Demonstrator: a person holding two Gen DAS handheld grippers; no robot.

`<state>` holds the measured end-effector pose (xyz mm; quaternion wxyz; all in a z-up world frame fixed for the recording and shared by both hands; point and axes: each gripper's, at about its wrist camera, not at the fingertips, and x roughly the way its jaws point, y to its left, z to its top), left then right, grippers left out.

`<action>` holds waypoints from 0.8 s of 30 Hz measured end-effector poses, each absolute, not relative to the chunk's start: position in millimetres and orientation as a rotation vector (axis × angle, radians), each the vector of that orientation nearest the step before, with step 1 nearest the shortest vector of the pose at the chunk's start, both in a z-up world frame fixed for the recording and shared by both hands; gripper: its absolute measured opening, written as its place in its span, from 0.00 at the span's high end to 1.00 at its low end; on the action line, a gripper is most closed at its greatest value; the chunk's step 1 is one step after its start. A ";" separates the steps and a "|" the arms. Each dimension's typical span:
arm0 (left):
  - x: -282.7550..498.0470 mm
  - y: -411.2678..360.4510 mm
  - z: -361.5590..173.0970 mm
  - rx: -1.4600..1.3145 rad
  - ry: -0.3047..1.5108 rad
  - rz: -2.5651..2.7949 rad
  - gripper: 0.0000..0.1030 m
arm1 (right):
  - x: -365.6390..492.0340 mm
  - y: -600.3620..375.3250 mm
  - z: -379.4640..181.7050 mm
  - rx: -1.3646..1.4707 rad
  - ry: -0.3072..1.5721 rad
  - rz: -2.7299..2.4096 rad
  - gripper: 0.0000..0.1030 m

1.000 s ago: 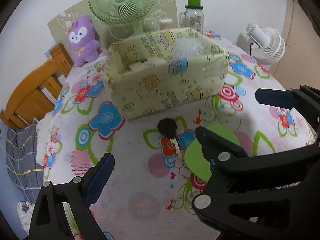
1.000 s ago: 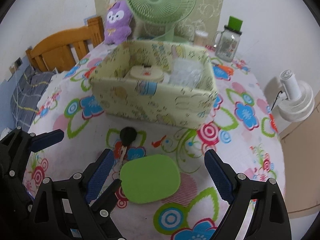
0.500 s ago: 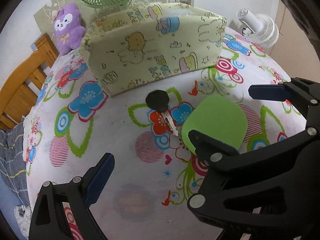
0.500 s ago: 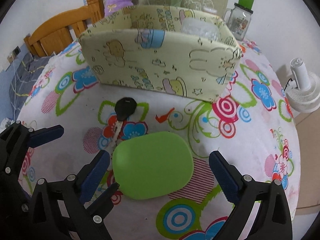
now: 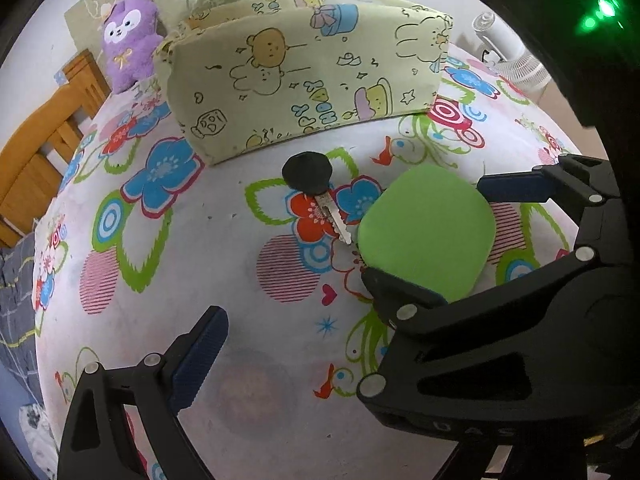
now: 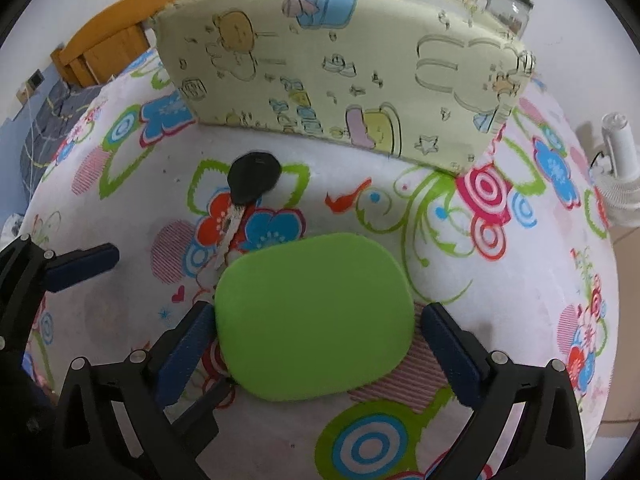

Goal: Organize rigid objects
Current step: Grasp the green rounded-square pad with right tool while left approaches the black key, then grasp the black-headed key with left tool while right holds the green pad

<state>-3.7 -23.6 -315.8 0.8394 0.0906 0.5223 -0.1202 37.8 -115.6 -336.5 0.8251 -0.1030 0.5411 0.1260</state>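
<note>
While the right gripper (image 6: 316,334), jaws spread, straddles the green lid (image 6: 314,322), the left gripper (image 5: 296,316) hovers spread near the key (image 5: 314,188).

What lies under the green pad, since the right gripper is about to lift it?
Floral tablecloth shows around the green pad; the key lies beside it. Anything beneath is covered.

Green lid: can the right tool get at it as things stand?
Probably yes. The right tool is open, its fingers on either side of the green lid, nothing between. The key lies just beside the lid.
</note>
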 end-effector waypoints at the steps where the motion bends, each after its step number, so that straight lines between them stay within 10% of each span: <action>1: -3.8 -23.8 -315.8 0.194 1.104 -0.255 0.04 | 37.8 -116.0 -336.4 -0.216 1.148 0.265 0.01; 24: 34.2 -45.2 -308.4 0.187 1.081 -0.255 0.04 | 67.8 -151.8 -322.5 -0.125 1.129 0.124 0.07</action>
